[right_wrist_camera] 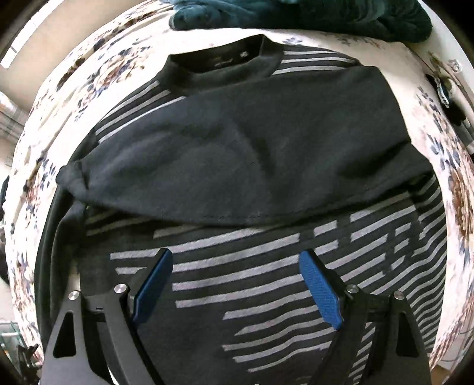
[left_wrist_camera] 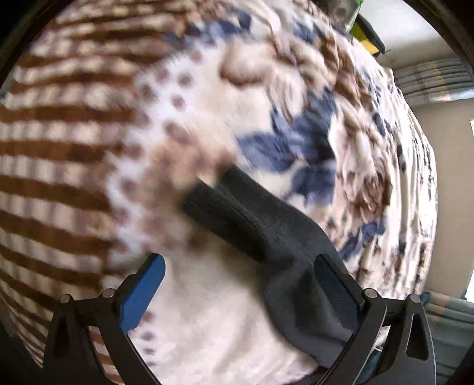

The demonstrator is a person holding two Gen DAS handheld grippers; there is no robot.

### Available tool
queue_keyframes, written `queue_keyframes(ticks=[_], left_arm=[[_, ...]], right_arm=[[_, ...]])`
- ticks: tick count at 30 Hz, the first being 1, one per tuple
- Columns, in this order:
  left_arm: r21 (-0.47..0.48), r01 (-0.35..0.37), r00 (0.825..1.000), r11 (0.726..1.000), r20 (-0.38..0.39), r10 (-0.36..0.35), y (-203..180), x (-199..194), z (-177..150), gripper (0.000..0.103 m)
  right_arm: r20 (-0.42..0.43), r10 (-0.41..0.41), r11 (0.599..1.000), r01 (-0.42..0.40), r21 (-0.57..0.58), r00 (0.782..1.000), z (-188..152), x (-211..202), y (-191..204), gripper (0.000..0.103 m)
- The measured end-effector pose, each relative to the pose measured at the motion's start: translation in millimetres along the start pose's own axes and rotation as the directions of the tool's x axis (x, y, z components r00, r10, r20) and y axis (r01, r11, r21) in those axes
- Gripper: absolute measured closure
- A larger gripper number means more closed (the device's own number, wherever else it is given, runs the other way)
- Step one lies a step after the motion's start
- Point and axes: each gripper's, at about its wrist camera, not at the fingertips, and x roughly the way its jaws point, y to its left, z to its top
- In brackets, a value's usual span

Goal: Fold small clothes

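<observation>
teal blanket (right_wrist_camera: 311, 13) beyond striped sweater (right_wrist_camera: 266, 154).

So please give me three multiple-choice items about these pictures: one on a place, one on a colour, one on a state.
1. Where does the folded sleeve lie?
A. across the sweater's chest
B. off the bed
C. under the green blanket

2. What colour are the sweater's stripes?
A. red
B. grey
C. yellow

3. How is the right gripper?
A. shut on the collar
B. open above the sweater
C. out of view

Key: 1 A, the plain dark sleeve crosses the striped front below the collar; 2 B, pale grey bars show on the dark cloth; 3 B, its blue fingers stand apart with nothing between.
</observation>
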Motion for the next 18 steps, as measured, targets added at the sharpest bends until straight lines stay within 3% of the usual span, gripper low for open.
queue_keyframes(ticks=[5, 7, 8, 9, 10, 16, 18], left_arm=[[-0.03, -0.035, 0.998, 0.999, 0.047, 0.036, 11.6, 14.7, 4.7, 0.004], [-0.029, -0.017, 0.996, 0.999, 0.085, 0.019, 5.8, 12.0, 8.8, 0.016], [-0.024, -0.008, 0.995, 1.0, 0.101, 0.011, 1.3, 8.4, 10.9, 0.04], [-0.023, -0.005, 0.994, 1.0, 0.105, 0.008, -1.8, 7.4, 12.6, 0.07], [-0.025, -0.001, 0.995, 1.0, 0.103, 0.003, -4.0, 6.0, 14.3, 0.077], [-0.062, 0.094, 0.995, 0.994, 0.051, -0.091, 11.6, 8.2, 12.0, 0.074], [-0.099, 0.164, 0.986, 0.982, 0.043, -0.16, 15.9, 15.5, 15.3, 0.052]], right_arm=[[0.004, 0.003, 1.0, -0.003, -0.022, 1.0, -5.8, -3.4, 16.8, 0.014], [0.003, 0.01, 1.0, -0.01, -0.015, 1.0, -4.1, -5.0, 18.5, 0.014], [0.007, 0.013, 1.0, -0.012, -0.014, 1.0, -3.5, -6.9, 18.9, 0.014], [0.012, 0.01, 1.0, -0.01, -0.016, 1.0, -2.3, -8.4, 19.4, 0.014], [0.016, 0.007, 1.0, -0.007, -0.02, 1.0, -1.2, -9.2, 20.1, 0.014], [0.02, -0.008, 1.0, 0.009, -0.014, 1.0, -5.4, -11.8, 11.8, 0.014], [0.017, -0.009, 1.0, 0.009, 0.0, 1.0, -7.1, -11.3, 8.4, 0.014]])
